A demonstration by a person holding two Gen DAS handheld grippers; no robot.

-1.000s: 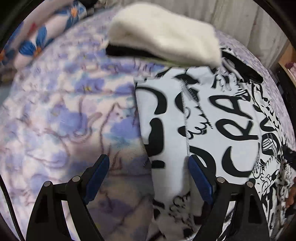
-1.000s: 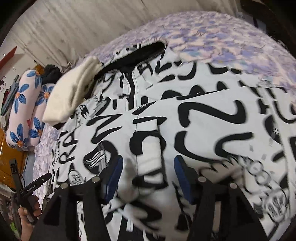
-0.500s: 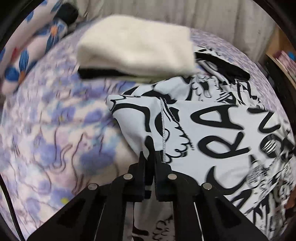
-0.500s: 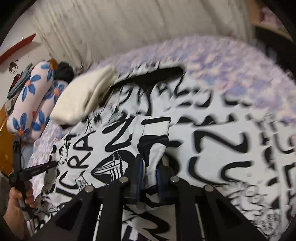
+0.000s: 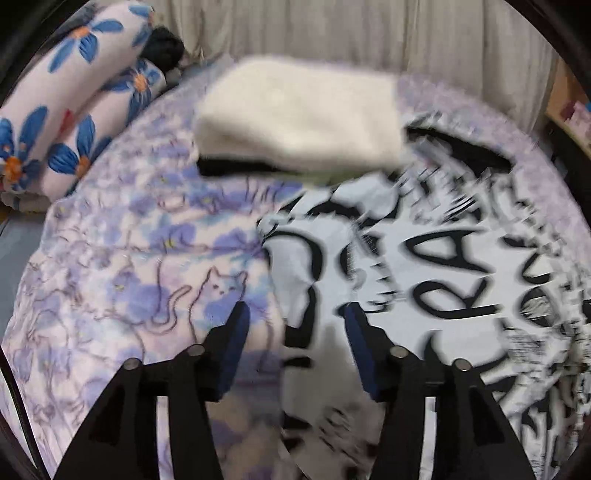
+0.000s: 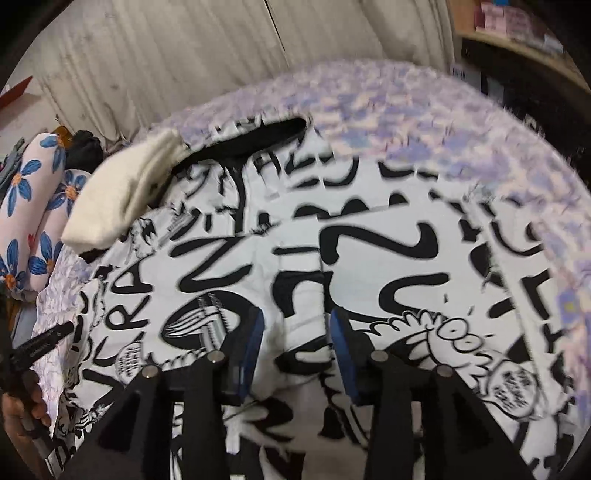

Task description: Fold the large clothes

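A large white garment with black graffiti lettering (image 5: pixel 461 266) lies spread on the bed, also filling the right wrist view (image 6: pixel 369 229). My left gripper (image 5: pixel 295 317) hovers over the garment's left edge; its jaws are opening, and the cloth edge lies loose between them without being pressed. My right gripper (image 6: pixel 295 325) stands over the middle of the garment; its jaws are opening too, with a raised fold of cloth between the blue pads. The picture is blurred.
A folded cream cloth (image 5: pixel 295 118) rests on the garment's far end by its black collar (image 6: pixel 255 136). The bed carries a purple flowered blanket (image 5: pixel 147 258). Flower-print pillows (image 5: pixel 74 92) lie far left. A curtain hangs behind, a shelf (image 6: pixel 517 33) at far right.
A second ago both grippers stood open over the garment, half a second ago each had shut on a fold of it, and now both have opened again and pulled back upward.
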